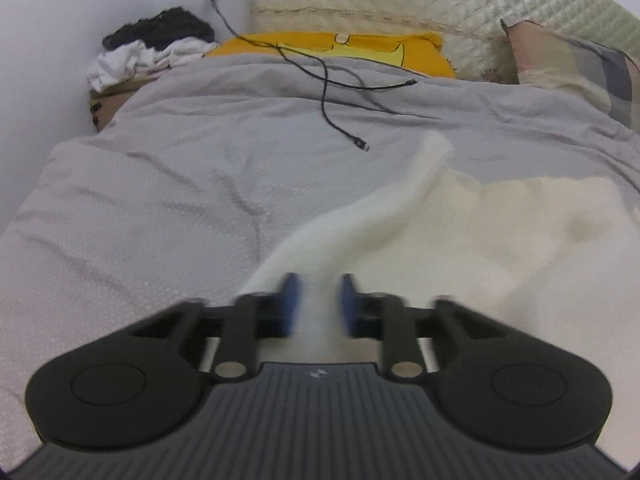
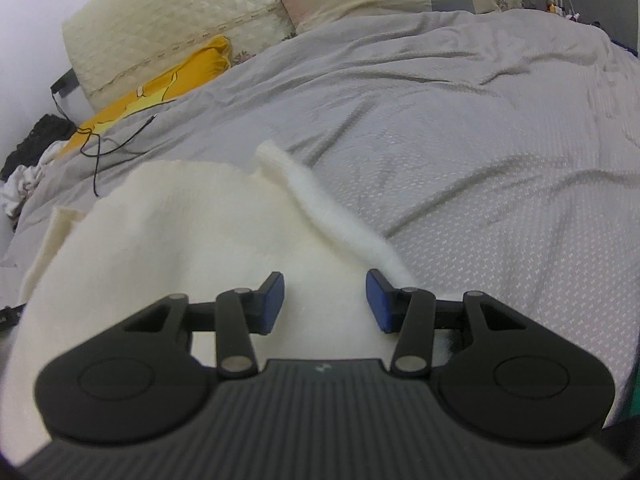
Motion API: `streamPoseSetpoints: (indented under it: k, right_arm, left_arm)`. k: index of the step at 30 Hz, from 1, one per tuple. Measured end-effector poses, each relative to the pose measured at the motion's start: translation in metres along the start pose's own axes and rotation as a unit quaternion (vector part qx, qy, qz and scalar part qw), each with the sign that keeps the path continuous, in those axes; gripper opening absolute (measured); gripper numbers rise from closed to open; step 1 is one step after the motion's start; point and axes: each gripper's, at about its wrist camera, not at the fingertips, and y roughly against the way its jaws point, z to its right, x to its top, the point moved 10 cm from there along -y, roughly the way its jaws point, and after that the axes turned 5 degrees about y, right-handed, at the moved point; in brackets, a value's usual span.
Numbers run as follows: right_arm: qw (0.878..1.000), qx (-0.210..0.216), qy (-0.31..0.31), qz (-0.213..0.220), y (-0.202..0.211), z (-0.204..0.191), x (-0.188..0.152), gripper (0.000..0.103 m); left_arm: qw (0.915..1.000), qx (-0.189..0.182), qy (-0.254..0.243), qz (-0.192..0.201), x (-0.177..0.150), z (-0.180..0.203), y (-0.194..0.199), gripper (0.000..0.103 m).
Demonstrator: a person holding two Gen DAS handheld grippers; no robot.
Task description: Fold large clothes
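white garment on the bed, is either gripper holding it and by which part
The left gripper grips the white garment's sleeve; whether the right gripper holds it cannot be told.

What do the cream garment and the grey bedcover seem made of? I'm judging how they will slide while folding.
The cream garment looks like a soft, fuzzy knit or fleece: matte, thick, with a ribbed cuff on the sleeve. The grey bedcover looks like a thin woven cotton blend with a small raised dot pattern, matte and creased. Neither can be told for certain.
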Motion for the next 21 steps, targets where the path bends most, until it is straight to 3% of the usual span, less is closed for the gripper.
streamPoseSetpoints:
  k: [4,8,11,14,21]
  right_arm:
    - [1.0,0.0,0.007,-0.001,0.002,-0.001,-0.001,0.048]
    - [1.0,-0.001,0.01,0.002,0.005,-0.001,-0.002,0.048]
    - [1.0,-0.001,0.011,0.001,0.004,-0.001,-0.003,0.048]
    - [1.0,-0.001,0.012,-0.005,0.001,0.0,-0.005,0.048]
    - [1.0,-0.007,0.028,-0.004,-0.001,-0.003,-0.008,0.048]
  left_arm:
    - [0.9966,-0.005,0.08,0.02,0.012,-0.028,0.009,0.004]
    - [0.9937,0.061,0.063,0.069,0.03,-0.047,0.017,0.0]
    - [0.9945,0.051,0.087,0.027,0.023,-0.059,0.001,0.0]
    - [0.9958,0.049,0.078,0.002,0.013,-0.057,-0.012,0.0]
    - [0.9976,0.015,0.067,0.012,0.015,-0.046,0.001,0.001]
